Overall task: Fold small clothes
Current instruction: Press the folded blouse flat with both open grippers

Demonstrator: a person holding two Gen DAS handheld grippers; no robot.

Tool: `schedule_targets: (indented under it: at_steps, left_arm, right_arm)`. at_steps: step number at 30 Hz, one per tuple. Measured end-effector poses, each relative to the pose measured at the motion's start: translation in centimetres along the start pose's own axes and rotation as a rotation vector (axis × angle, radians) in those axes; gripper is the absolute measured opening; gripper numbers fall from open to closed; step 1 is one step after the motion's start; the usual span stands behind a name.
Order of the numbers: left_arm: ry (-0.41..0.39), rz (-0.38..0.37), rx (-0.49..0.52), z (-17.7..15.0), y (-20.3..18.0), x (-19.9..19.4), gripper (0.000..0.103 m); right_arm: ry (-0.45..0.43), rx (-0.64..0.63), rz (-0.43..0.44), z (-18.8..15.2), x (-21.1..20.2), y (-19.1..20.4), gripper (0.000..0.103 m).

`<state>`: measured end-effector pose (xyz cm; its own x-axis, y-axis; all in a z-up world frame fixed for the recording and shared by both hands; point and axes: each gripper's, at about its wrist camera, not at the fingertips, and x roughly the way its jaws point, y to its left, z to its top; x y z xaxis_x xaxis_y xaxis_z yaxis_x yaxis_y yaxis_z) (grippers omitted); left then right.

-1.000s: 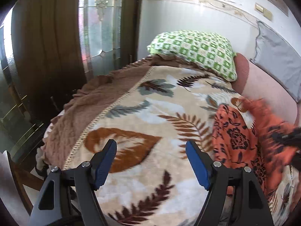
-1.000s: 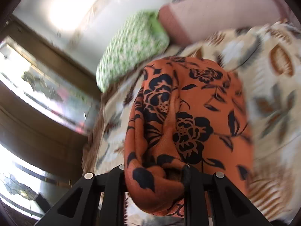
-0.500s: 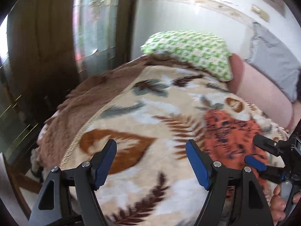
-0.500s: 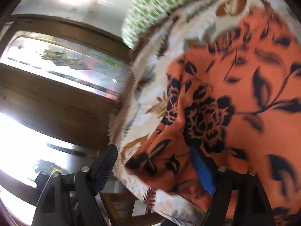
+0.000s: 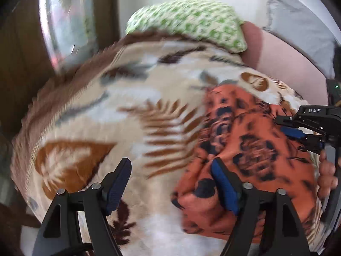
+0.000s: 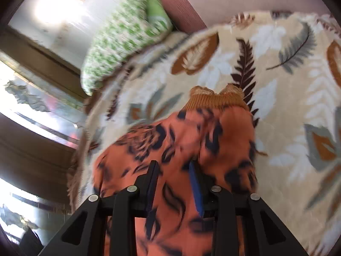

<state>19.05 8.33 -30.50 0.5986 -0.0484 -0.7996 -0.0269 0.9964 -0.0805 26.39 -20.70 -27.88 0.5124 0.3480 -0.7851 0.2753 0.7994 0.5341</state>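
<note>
An orange garment with dark flower print (image 5: 251,147) lies bunched on a leaf-patterned blanket (image 5: 132,111). In the right wrist view the garment (image 6: 170,149) shows a tan ribbed waistband (image 6: 215,99) at its far end. My left gripper (image 5: 170,183) is open, its right finger over the garment's near left edge, its left finger over the blanket. My right gripper (image 6: 173,183) is part open just above the garment, with cloth showing between its fingers; it also shows in the left wrist view (image 5: 298,128) at the garment's right side, held by a hand.
A green-and-white checked pillow (image 5: 189,21) lies at the blanket's far end against a pink headboard (image 5: 283,57). A brown fringe (image 5: 64,79) runs down the blanket's left side. Dark wooden doors with glass panels (image 6: 32,115) stand to the left. The frames are motion-blurred.
My right gripper let go of the garment, which dropped from hanging to lying on the blanket. My left gripper moved right, up to the garment's edge.
</note>
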Motion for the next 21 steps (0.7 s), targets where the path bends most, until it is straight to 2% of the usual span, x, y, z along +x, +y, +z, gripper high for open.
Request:
schedule_targets:
  at_steps: [3,6,7,10,14,18,21]
  left_arm:
    - [0.026,0.067,0.039,-0.8,0.3,1.6,0.081]
    - [0.015,0.056,0.026,-0.4,0.6,0.5,0.08]
    - [-0.012,0.049,0.027,-0.4,0.6,-0.5,0.08]
    - [-0.068,0.06,0.048,-0.3,0.3,-3.0,0.08]
    - [-0.108,0.078,0.086,-0.3,0.1,-4.8,0.08]
    - [-0.107,0.097,0.09,-0.1,0.4,-4.6,0.08]
    - [-0.087,0.109,0.082,-0.1,0.9,-3.8,0.08]
  right_arm:
    - [0.077,-0.035,-0.066,1.1,3.4,0.3,0.031]
    - [0.077,-0.09,-0.118,1.5,3.3,1.5,0.032]
    - [0.072,-0.102,-0.125,1.4,2.8,2.0,0.035]
    - [0.041,-0.171,-0.101,0.9,0.9,3.8,0.035]
    - [0.051,-0.215,-0.021,0.0,0.0,7.3,0.035]
    - [0.1,-0.266,-0.021,-0.4,2.8,10.6,0.035]
    - [0.15,-0.238,-0.061,-0.2,6.4,10.7,0.036]
